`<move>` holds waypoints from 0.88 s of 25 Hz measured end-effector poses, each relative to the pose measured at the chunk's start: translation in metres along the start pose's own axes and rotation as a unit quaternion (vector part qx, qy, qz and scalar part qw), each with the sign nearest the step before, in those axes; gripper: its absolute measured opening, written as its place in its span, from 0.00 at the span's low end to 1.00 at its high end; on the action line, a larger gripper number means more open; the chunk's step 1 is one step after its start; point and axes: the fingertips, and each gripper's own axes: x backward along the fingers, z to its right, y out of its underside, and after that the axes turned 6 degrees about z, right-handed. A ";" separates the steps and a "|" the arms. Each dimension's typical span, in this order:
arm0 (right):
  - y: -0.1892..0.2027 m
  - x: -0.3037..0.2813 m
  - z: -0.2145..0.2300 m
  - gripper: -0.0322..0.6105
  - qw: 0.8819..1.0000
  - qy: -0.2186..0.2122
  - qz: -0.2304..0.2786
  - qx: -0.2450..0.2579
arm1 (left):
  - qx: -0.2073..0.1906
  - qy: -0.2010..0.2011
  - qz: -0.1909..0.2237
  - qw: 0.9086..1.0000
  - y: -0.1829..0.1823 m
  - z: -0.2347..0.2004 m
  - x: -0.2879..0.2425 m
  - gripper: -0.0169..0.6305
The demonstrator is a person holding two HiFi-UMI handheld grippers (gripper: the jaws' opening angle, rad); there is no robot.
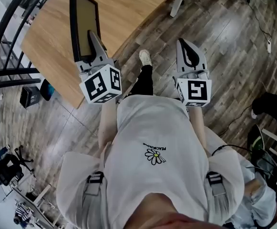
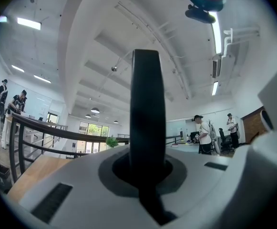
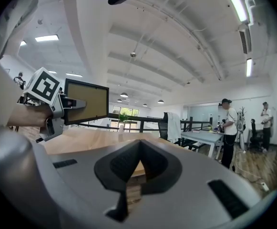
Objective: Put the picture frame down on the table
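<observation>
The picture frame [image 1: 83, 25] stands upright on edge over the near left part of the wooden table [image 1: 133, 8], its dark border around a tan panel. From the head view I cannot tell whether its lower edge touches the tabletop. My left gripper [image 1: 93, 38] pinches the frame at its near edge. In the left gripper view the frame's edge rises as a dark bar straight up from between the jaws, which are pressed against it.

In the right gripper view I see the frame off to the left, facing me, with the left gripper's marker cube [image 3: 45, 87] just beside it.

My right gripper [image 1: 188, 46] hangs well apart from the frame, off the table's edge and over the wood-plank floor [image 1: 233, 46]. Its jaws are pressed together at the tips with nothing between them.
</observation>
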 end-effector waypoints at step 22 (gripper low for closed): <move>-0.032 -0.352 0.005 0.06 0.979 -0.187 0.061 0.051 | -0.038 -0.150 0.005 0.988 0.060 -0.074 -0.221 0.06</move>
